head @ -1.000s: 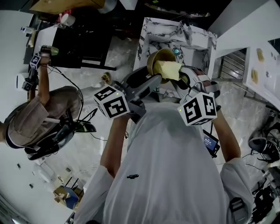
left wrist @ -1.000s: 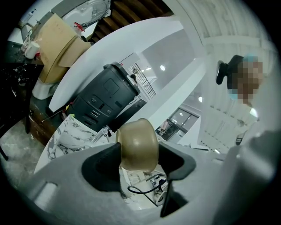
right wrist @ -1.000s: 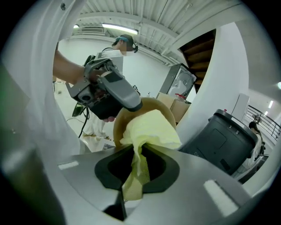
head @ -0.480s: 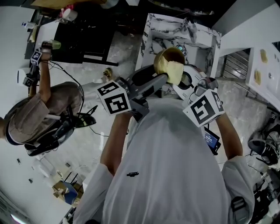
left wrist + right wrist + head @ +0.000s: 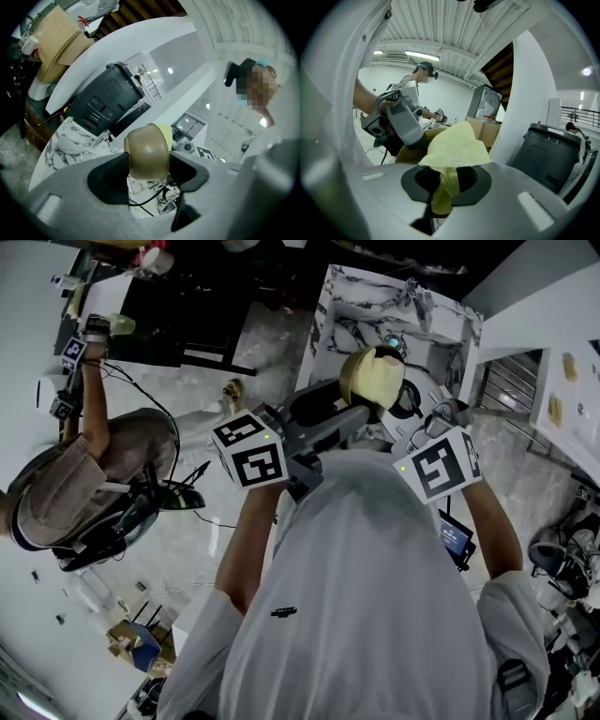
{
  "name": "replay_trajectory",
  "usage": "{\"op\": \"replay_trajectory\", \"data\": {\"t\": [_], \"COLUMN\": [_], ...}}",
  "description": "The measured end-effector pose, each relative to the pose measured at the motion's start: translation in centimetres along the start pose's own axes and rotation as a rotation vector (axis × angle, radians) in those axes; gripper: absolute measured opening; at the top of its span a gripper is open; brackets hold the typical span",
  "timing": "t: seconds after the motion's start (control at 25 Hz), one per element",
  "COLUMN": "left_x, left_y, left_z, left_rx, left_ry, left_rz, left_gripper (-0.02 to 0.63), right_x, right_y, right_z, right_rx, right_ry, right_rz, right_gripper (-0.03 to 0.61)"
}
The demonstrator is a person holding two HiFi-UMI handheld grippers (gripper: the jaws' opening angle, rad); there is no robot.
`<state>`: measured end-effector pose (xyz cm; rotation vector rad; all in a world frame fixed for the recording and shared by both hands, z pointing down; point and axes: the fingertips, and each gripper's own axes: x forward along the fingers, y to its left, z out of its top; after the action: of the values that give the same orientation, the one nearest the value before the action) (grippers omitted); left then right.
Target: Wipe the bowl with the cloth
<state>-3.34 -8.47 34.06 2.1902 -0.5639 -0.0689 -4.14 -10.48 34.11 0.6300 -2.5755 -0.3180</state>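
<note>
A tan bowl (image 5: pixel 361 371) is held up in the air in front of me, tipped on its side. My left gripper (image 5: pixel 352 413) is shut on the bowl (image 5: pixel 147 152), its jaws pressing the bowl's sides. A pale yellow cloth (image 5: pixel 382 379) covers the bowl's mouth. My right gripper (image 5: pixel 403 409) is shut on this cloth (image 5: pixel 452 152), which bunches between its jaws and spreads against the bowl (image 5: pixel 412 150). The bowl's inside is hidden by the cloth.
A marble-patterned counter (image 5: pixel 361 306) lies beyond the bowl. A second person (image 5: pixel 84 484) with grippers stands to the left on the pale floor. A dark grey bin (image 5: pixel 108 93) and cardboard boxes (image 5: pixel 56 42) stand nearby. A white stair wall (image 5: pixel 553 324) is at right.
Both grippers have risen and shifted right with the bowl and cloth. The cloth has moved across the bowl's mouth and now covers more of it.
</note>
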Motion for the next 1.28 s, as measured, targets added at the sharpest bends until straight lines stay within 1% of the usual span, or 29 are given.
{"op": "replay_trajectory", "data": {"t": [0.16, 0.28, 0.4, 0.56, 0.68, 0.8, 1.0, 1.08, 1.28], "left_x": [-0.2, -0.4, -0.6, -1.0, -1.3, -1.4, -1.8, -1.7, -1.8], "left_y": [0.2, 0.1, 0.2, 0.3, 0.2, 0.1, 0.0, -0.1, -0.2], "left_z": [0.2, 0.2, 0.3, 0.5, 0.7, 1.2, 1.2, 1.0, 0.6], "left_rx": [0.046, 0.065, 0.071, 0.074, 0.065, 0.05, 0.05, 0.049, 0.044], "left_ry": [-0.003, -0.018, -0.026, -0.037, -0.049, -0.067, -0.066, -0.058, -0.047], "left_rz": [0.026, 0.042, 0.049, 0.061, 0.061, 0.051, 0.05, 0.047, 0.035], "left_gripper": [0.267, 0.267, 0.267, 0.267, 0.267, 0.267, 0.267, 0.267, 0.267], "right_x": [0.5, 0.7, 0.7, 0.7, 0.7, 0.5, 0.5, 0.5, 0.5], "right_y": [-1.1, -1.6, -1.8, -1.5, -0.9, -0.2, 1.3, 2.0, 3.7], "right_z": [-0.5, -1.2, -2.0, -3.0, -3.2, -3.1, -2.7, -2.3, -0.1], "right_rx": [-0.039, -0.053, -0.063, -0.059, -0.084, -0.093, -0.057, -0.051, -0.039], "right_ry": [0.052, 0.099, 0.145, 0.19, 0.222, 0.237, 0.223, 0.204, 0.104], "right_rz": [-0.103, -0.159, -0.179, -0.169, -0.144, -0.099, -0.018, 0.021, 0.144], "right_gripper": [0.041, 0.041, 0.041, 0.043, 0.041, 0.041, 0.041, 0.04, 0.04]}}
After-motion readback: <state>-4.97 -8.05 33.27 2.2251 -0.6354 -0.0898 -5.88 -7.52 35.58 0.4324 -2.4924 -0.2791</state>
